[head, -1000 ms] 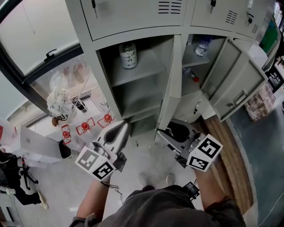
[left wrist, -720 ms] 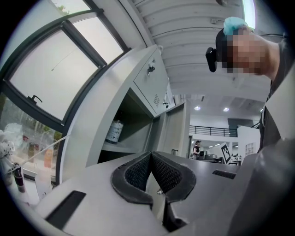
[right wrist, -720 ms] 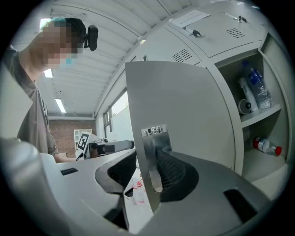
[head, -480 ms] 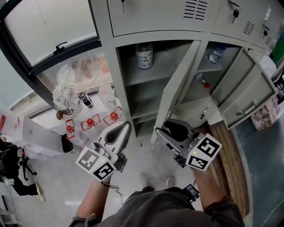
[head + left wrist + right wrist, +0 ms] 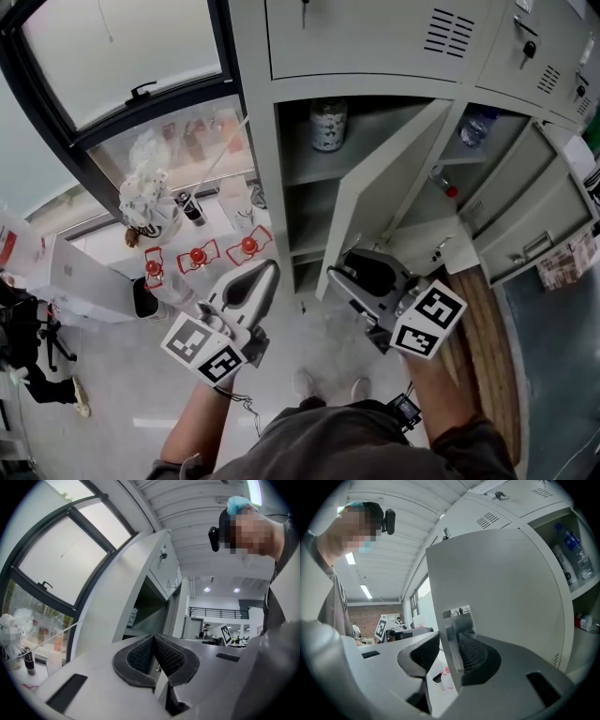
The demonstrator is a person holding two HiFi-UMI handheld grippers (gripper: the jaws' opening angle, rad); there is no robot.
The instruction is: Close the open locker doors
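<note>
A grey locker bank fills the head view. Its left compartment door (image 5: pixel 380 192) hangs half open, slanting across the opening. The right compartment door (image 5: pixel 536 223) stands wide open. My right gripper (image 5: pixel 349 274) is at the left door's lower free edge. In the right gripper view that door (image 5: pixel 501 583) has its edge and latch plate between my right gripper's (image 5: pixel 450 645) closing jaws; the edge lies against the right pad, with a gap to the left pad. My left gripper (image 5: pixel 266 270) hangs shut and empty in front of the locker (image 5: pixel 159 569), its pads meeting (image 5: pixel 153 644).
A jar (image 5: pixel 328 124) sits on the left compartment's shelf. Bottles (image 5: pixel 475 127) lie in the right one. Red items (image 5: pixel 199 255) and a white bundle (image 5: pixel 148 202) sit on the floor by the window (image 5: pixel 122 56). A wooden strip (image 5: pixel 480 323) runs at right.
The left door has swung from edge-on to slanting across its opening, with my right gripper at its free edge. My left gripper has barely moved.
</note>
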